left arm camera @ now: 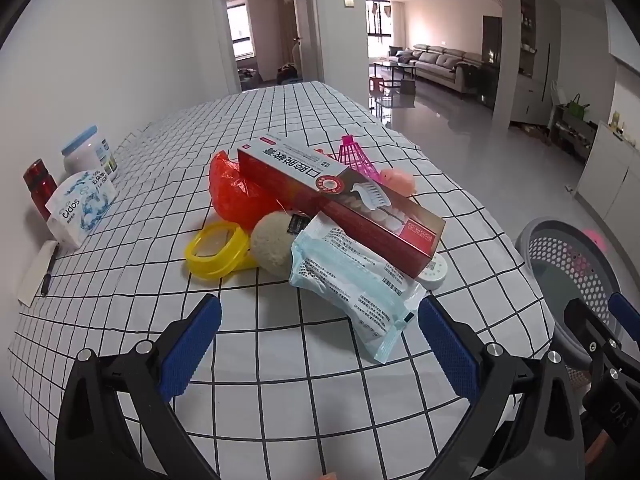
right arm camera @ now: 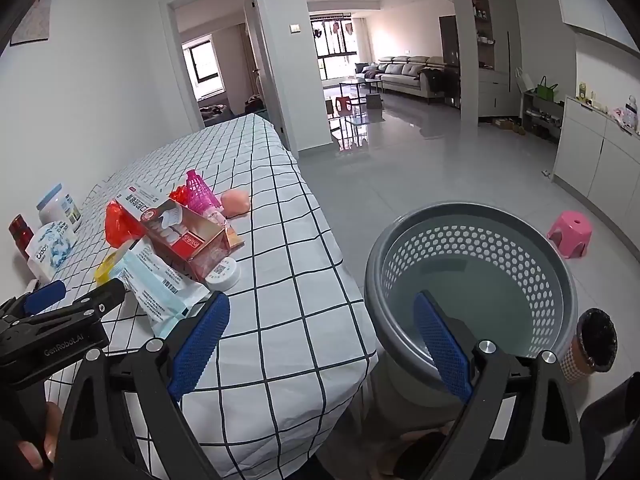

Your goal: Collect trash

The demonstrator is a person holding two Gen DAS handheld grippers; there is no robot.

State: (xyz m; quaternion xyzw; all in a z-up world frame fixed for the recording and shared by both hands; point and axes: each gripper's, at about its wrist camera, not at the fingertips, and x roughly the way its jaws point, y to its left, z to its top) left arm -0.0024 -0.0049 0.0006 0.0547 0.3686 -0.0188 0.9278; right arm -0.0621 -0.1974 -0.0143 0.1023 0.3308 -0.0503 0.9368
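Note:
A pile of trash lies on the checked tablecloth: a red toothpaste box rests on a pale blue mask pack, with a red plastic bag, a yellow ring, a beige ball, a pink mesh cone and a white round lid around them. My left gripper stands open just short of the mask pack, nothing between its fingers. My right gripper is open too, straddling the table's edge and the grey perforated basket, which looks empty.
By the wall stand a blue-lidded jar, a red bottle and a tissue pack, with a pen nearer. On the floor past the table are a paper cup and a pink stool.

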